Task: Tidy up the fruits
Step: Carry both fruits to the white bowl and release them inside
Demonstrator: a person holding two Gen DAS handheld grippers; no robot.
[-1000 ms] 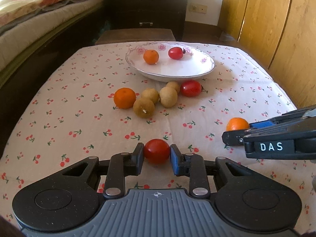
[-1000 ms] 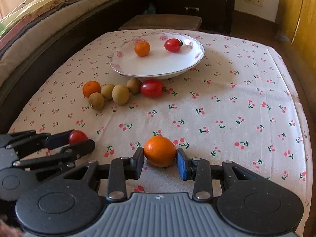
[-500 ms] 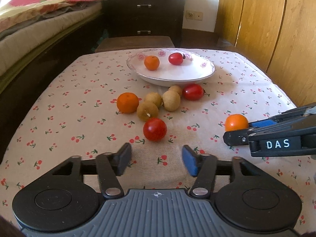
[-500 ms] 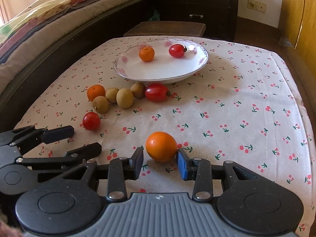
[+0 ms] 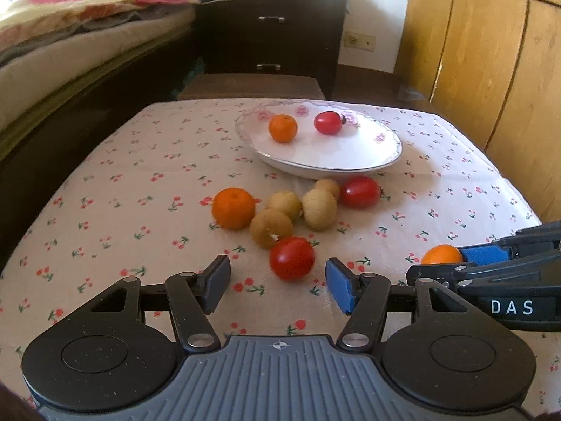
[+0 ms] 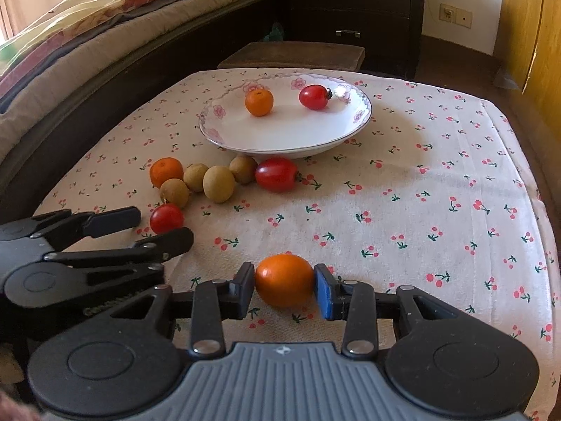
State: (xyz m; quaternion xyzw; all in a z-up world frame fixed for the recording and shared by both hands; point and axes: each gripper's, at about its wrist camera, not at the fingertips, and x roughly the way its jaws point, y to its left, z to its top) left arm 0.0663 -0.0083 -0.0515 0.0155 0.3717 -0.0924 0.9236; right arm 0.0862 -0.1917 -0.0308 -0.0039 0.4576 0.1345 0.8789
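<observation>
On the table (image 6: 438, 182) the plate (image 6: 280, 133) sits toward the far edge, holding a mandarin (image 6: 259, 102) to the left of a tomato (image 6: 314, 97). Just before the plate lies a row: orange (image 6: 166, 172) at left, four longans (image 6: 214, 182) in the middle, a second tomato (image 6: 276, 174) at right. A third tomato (image 6: 166, 218) lies nearer, before the leftmost longan, and another orange (image 6: 284, 280) lies nearest, well right of it.

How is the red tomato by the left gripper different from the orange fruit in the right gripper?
The red tomato is red; the orange fruit is orange. The tomato lies free on the tablecloth, just beyond the open left gripper; the orange fruit is squeezed in the right gripper. Both are small, round and outside the plate.
</observation>
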